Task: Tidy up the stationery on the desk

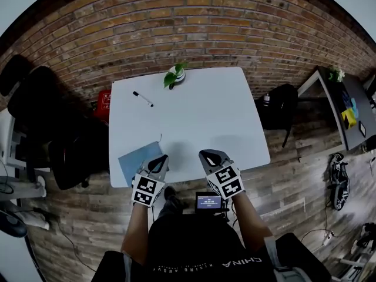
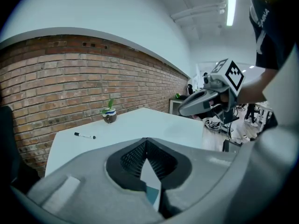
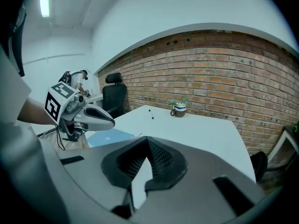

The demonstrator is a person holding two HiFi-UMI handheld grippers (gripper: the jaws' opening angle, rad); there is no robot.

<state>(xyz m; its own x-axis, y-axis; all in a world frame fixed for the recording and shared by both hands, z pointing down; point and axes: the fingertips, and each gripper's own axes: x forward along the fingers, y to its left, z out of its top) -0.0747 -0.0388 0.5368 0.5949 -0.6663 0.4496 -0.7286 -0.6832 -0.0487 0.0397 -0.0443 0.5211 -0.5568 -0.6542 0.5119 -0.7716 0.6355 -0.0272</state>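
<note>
Both of my grippers hover over the white desk's (image 1: 205, 116) near edge, the left gripper (image 1: 158, 160) and the right gripper (image 1: 211, 156) each with fingers closed together on nothing. A black marker (image 1: 143, 98) lies at the desk's ten o'clock, and a blue notebook (image 1: 136, 158) at seven o'clock, just beside the left gripper. A potted plant (image 1: 176, 75) stands at twelve.

On the white table (image 1: 223, 122) — marker (image 1: 143, 98), potted plant (image 1: 176, 74), blue notebook (image 1: 138, 160).
</note>
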